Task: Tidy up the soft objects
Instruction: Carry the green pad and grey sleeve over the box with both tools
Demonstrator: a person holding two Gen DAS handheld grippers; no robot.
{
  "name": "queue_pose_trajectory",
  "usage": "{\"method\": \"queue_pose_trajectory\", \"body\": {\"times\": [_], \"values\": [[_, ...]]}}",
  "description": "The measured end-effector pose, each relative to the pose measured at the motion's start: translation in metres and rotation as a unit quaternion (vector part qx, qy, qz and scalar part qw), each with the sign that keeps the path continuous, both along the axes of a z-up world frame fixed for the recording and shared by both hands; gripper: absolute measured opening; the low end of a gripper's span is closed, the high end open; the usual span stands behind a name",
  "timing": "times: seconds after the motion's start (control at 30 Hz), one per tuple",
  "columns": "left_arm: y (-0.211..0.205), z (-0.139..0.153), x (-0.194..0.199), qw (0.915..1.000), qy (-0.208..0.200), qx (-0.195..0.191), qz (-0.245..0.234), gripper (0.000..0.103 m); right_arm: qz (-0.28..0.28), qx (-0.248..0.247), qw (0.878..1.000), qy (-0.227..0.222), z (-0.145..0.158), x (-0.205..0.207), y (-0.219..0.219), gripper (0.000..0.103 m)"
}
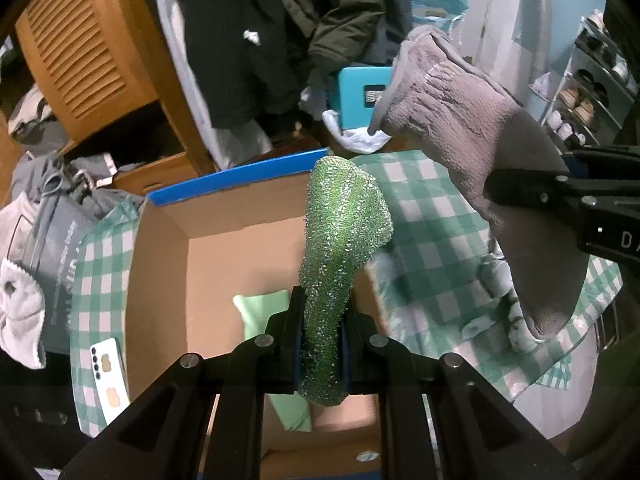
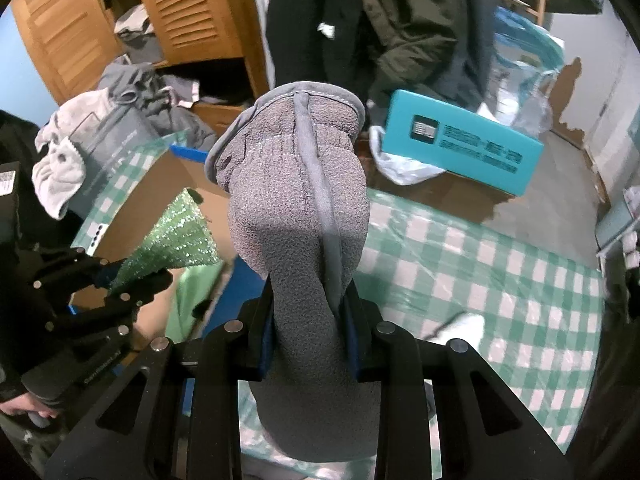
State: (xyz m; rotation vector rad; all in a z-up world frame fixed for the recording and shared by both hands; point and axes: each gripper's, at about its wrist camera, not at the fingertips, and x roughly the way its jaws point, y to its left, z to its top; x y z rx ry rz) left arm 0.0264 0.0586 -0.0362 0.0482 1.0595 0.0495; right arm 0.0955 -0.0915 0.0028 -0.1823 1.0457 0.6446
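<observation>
Green sock in left gripper (clamped), grey w/ right.

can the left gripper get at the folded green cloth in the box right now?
Probably not yet. The left gripper hovers right above the green cloth in the open cardboard box, path clear, but its jaws are shut on the sparkly green sock.

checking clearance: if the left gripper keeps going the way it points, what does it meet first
Likely the far wall of the open cardboard box; the left gripper, shut on the green sock, points over it. Depth is unclear.
</observation>
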Motion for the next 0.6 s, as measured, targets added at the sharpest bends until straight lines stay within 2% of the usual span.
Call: {"method": "queue_pose_trajectory", "body": {"times": [0.33, 0.6], "values": [[0.029, -0.012, -0.005, 0.9995, 0.015, 0.01, 0.026, 0.014, 0.034, 0.002, 0.999, 0.012, 0.0, -0.001, 0.049, 0.027], [0.055, -0.019, -0.01, 0.9983, 0.023, 0.003, 0.054, 0.014, 0.058, -0.004, 0.998, 0.024, -0.006, -0.005, 0.085, 0.027]]}}
